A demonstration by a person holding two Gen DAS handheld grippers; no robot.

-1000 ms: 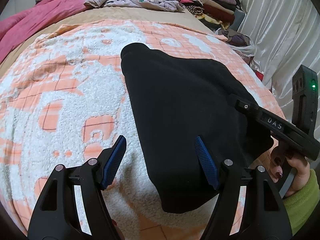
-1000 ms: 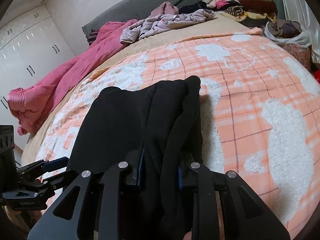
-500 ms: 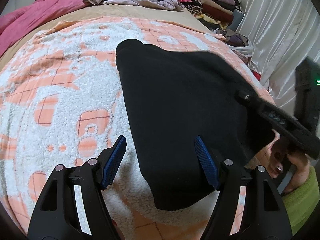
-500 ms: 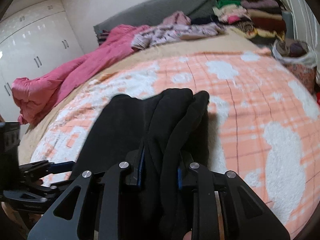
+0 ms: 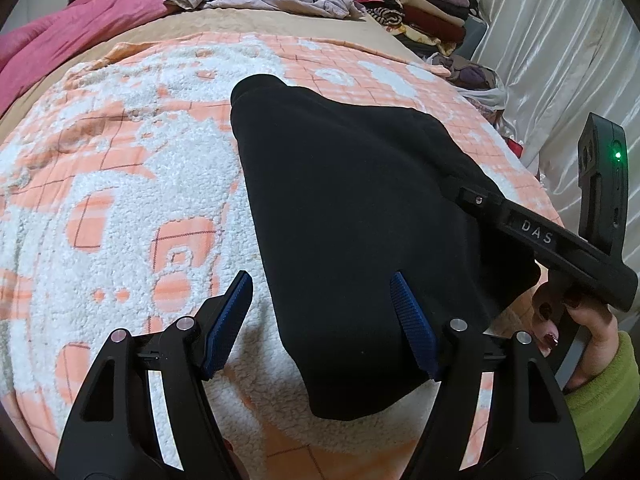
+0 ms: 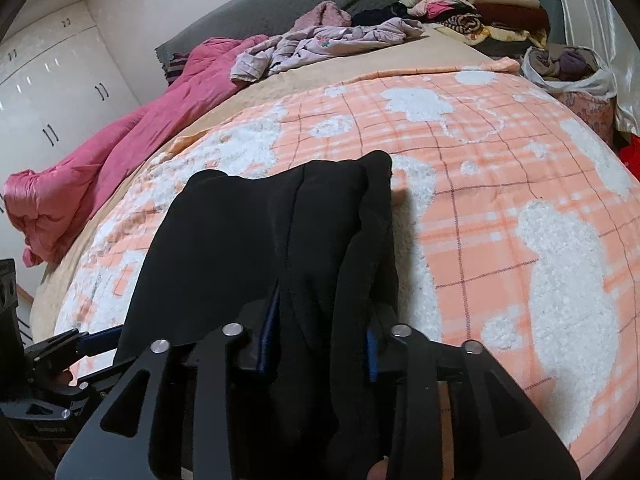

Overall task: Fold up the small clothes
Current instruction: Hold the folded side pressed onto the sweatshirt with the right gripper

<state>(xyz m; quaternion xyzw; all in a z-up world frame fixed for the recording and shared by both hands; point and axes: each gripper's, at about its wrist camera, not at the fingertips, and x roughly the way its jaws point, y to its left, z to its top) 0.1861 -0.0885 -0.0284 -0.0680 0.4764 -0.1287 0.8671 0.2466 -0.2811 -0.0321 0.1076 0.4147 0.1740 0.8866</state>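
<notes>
A folded black garment [image 5: 352, 216] lies on the orange-and-white fleece blanket [image 5: 120, 184]. My left gripper [image 5: 324, 320] is open just above its near edge; the left pad [image 5: 230, 320] is over the blanket and the right pad [image 5: 412, 320] over the cloth. My right gripper [image 6: 320, 332] is shut on the bunched near edge of the black garment [image 6: 256, 232]. In the left wrist view the right gripper [image 5: 472, 200] enters from the right, its tips buried in the cloth. The left gripper [image 6: 96, 338] shows at the lower left of the right wrist view.
A pink quilt [image 6: 120, 160] lies along the far left of the bed. Loose lilac clothes [image 6: 332, 44] and a stack of folded clothes [image 6: 472, 4] sit at the head. A white bag of clothes [image 6: 568, 68] stands by the curtain [image 5: 560, 40].
The right gripper lifted the garment's edge slightly and set it back down, still gripping it. The left gripper stays open over the near edge, hardly moved.
</notes>
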